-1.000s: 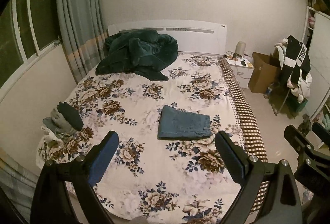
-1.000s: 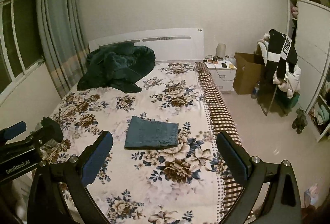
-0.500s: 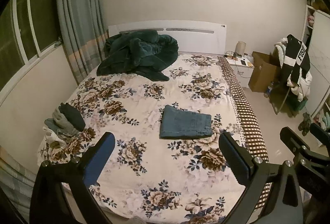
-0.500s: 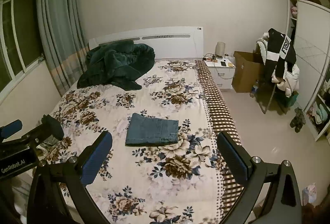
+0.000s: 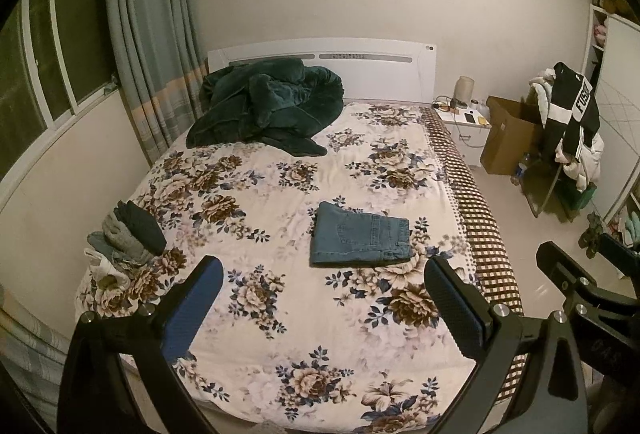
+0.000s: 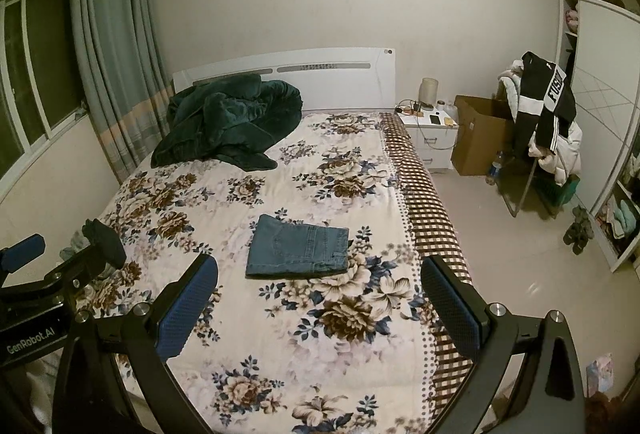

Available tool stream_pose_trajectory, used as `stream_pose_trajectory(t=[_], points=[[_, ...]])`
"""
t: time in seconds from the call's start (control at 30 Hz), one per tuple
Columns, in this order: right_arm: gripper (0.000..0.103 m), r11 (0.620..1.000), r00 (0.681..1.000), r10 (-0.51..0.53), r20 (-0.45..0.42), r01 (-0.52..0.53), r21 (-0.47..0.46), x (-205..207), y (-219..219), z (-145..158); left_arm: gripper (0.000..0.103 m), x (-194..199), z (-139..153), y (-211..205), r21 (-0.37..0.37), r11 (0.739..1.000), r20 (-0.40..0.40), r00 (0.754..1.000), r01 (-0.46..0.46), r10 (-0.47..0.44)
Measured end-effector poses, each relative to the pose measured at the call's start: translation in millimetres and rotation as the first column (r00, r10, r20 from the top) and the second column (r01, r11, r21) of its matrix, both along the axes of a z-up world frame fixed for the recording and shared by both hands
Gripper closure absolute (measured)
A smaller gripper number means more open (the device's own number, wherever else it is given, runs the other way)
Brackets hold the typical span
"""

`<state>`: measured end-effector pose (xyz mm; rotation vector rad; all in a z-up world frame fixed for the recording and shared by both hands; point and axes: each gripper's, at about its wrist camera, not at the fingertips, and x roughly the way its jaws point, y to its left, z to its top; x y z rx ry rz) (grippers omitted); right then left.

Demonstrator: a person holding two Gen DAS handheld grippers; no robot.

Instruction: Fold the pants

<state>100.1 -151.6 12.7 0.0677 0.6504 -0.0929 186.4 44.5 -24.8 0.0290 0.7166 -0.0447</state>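
Observation:
A pair of blue jeans (image 5: 360, 236) lies folded into a flat rectangle near the middle of the floral bedspread (image 5: 248, 306); it also shows in the right wrist view (image 6: 298, 246). My left gripper (image 5: 324, 308) is open and empty, held back above the foot of the bed, well short of the jeans. My right gripper (image 6: 320, 302) is open and empty too, likewise back from the jeans. Each gripper shows at the edge of the other's view.
A stack of folded clothes (image 5: 128, 238) sits at the bed's left edge. A dark green blanket (image 5: 268, 106) is heaped by the headboard. Right of the bed are a nightstand (image 5: 466, 130), a cardboard box (image 5: 508, 138) and a chair hung with clothes (image 5: 572, 130).
Both grippers have drawn back and up from the bed, so the jeans look smaller and farther away. The jeans have not moved.

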Motion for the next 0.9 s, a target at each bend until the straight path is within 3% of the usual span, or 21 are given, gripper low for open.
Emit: stream_pose_trajectory(t=[0.9], points=[[0.0,1.0,1.0,-0.006,0.0,0.006,0.002,-6.3,0.9,-5.3,0.0,-6.1,0.3,-1.8,-0.005,1.0,-0.003,1.0,0.003,-0.003]])
